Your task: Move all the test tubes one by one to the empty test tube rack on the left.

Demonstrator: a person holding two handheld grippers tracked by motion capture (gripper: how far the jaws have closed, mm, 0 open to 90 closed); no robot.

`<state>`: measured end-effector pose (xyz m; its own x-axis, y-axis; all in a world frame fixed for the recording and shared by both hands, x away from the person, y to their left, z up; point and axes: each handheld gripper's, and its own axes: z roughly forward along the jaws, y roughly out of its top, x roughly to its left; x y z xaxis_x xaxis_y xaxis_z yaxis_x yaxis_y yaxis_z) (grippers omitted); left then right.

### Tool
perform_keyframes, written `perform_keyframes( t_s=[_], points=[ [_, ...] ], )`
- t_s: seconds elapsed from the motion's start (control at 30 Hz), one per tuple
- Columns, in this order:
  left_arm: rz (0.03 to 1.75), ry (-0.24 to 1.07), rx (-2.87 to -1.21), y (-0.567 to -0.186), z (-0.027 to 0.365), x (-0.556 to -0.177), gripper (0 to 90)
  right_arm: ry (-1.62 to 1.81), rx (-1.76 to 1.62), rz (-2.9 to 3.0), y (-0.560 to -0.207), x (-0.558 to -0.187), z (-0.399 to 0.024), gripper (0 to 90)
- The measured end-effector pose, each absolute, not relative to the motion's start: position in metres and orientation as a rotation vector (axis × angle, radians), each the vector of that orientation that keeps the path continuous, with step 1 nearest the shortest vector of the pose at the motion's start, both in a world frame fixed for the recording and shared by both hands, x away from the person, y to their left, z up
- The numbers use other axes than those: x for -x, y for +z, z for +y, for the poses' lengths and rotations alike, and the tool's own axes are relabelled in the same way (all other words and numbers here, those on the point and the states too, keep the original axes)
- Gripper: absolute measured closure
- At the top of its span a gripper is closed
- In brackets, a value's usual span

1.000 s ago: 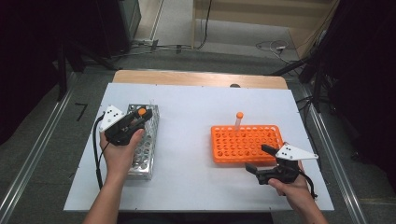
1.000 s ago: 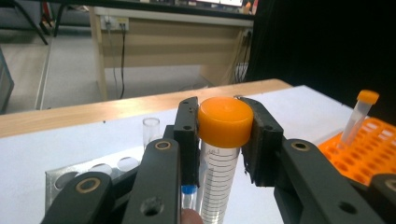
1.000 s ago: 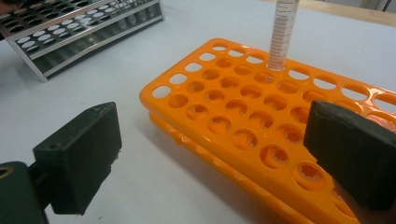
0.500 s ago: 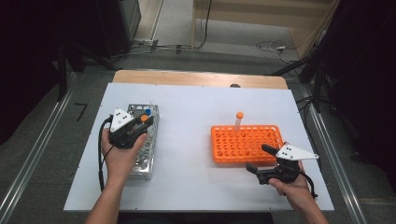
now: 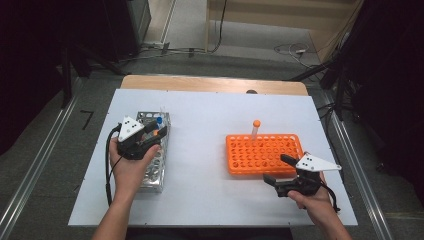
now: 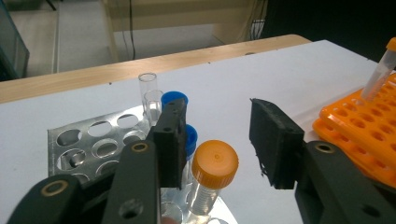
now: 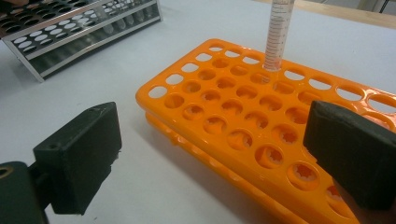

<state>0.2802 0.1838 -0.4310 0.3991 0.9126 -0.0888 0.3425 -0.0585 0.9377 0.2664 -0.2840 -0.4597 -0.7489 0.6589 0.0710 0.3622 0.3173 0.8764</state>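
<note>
White table (image 5: 210, 130) is seen carrying a metal rack (image 5: 155, 165) at left and an orange rack (image 5: 265, 152) at right. One orange-capped tube (image 5: 255, 129) stands upright in the orange rack's far row. The left claw (image 6: 219, 140) is held released around an upright orange-capped vial (image 6: 212, 175) in the metal rack. The right claw (image 7: 210, 158) is held released beside the orange rack's near edge.

Black left claw (image 5: 152, 134) and right claw (image 5: 278, 170), each with grey triangular plate, trailing cable

White desk (image 5: 210, 115) with a wooden edge (image 5: 215, 84) at the far side. Grey floor (image 5: 45, 150) all around, cables (image 5: 295, 50) lying behind, dark corners.
</note>
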Motion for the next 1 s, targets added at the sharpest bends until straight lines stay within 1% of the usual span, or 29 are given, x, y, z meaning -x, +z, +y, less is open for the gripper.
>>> perform_keyframes(
  t_s=[0.2, 0.5, 0.63, 0.7, 0.77, 1.0],
  points=[
    [1.096, 0.638, -1.574, -0.427, 0.187, -0.273, 38.1, 1.411, -0.927, 2.264, -0.458, -0.267, -0.283, 3.1],
    [1.040, 0.556, -1.573, -0.424, 0.180, -0.264, 13.5, 1.419, -0.948, 2.234, -0.454, -0.275, -0.274, 3.7],
    [1.016, 0.518, -1.581, -0.425, 0.176, -0.260, 4.7, 1.425, -0.957, 2.218, -0.450, -0.282, -0.267, 4.0],
    [0.993, 0.497, -1.585, -0.425, 0.175, -0.258, 1.3, 1.432, -0.961, 2.216, -0.450, -0.286, -0.264, 4.3],
    [0.973, 0.488, -1.594, -0.425, 0.174, -0.256, 0.0, 1.427, -0.973, 2.214, -0.449, -0.290, -0.260, 4.8],
    [0.933, 0.456, -1.588, -0.425, 0.171, -0.248, 0.0, 1.406, -0.993, 2.210, -0.450, -0.308, -0.249, 7.4]
  ],
)
